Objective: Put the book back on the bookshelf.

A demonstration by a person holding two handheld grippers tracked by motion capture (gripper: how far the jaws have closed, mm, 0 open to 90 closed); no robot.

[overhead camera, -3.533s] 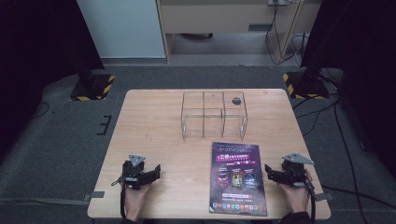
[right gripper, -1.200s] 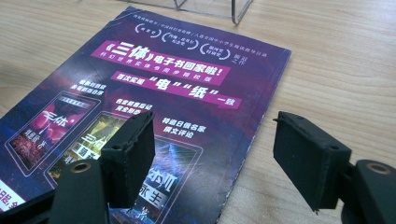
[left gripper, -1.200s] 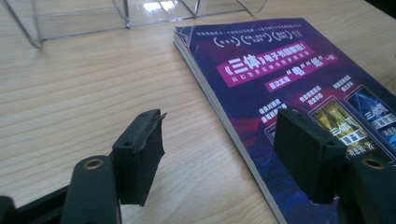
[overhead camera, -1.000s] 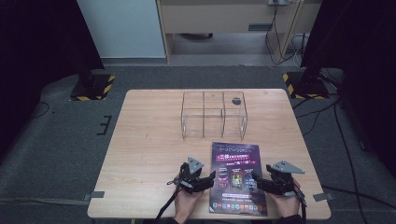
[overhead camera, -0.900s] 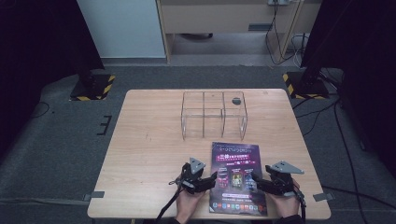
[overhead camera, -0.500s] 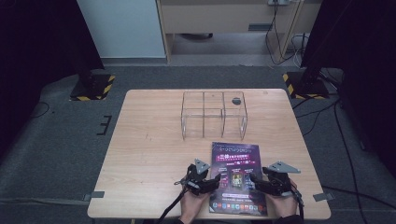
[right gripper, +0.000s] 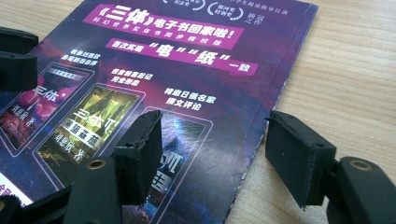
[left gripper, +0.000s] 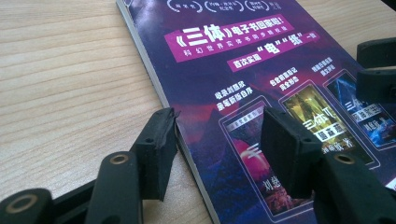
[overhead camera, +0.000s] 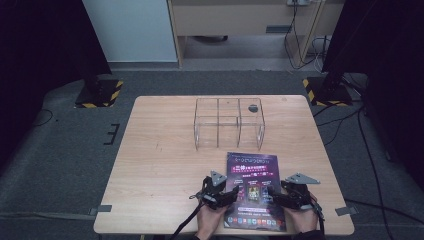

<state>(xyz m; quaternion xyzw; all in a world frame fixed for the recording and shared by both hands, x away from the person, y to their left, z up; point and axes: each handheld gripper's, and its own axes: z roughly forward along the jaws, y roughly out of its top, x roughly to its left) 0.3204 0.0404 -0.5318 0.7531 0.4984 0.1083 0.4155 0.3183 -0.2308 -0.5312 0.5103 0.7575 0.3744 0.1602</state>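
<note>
A purple magazine (overhead camera: 252,175) with white and pink print lies flat near the table's front edge. My left gripper (overhead camera: 231,192) rests low at its left edge. In the left gripper view the gripper (left gripper: 219,128) straddles that edge of the magazine (left gripper: 243,70), one pad on the wood and one over the cover. Its jaws have just been closing and still stand apart, open. My right gripper (overhead camera: 274,192) straddles the right edge the same way (right gripper: 215,133), with the magazine (right gripper: 163,70) under its left pad. It is open too, having closed a little.
A clear acrylic box (overhead camera: 227,122) with three compartments stands behind the magazine at mid table. A small dark round thing (overhead camera: 253,107) lies in its right part. Bare wooden table (overhead camera: 160,165) spreads to the left. Striped stand feet sit on the floor beyond.
Both hands have come in from the table's front corners to the magazine's two side edges. Over the last second the left gripper slid a little right, up to the left edge.
</note>
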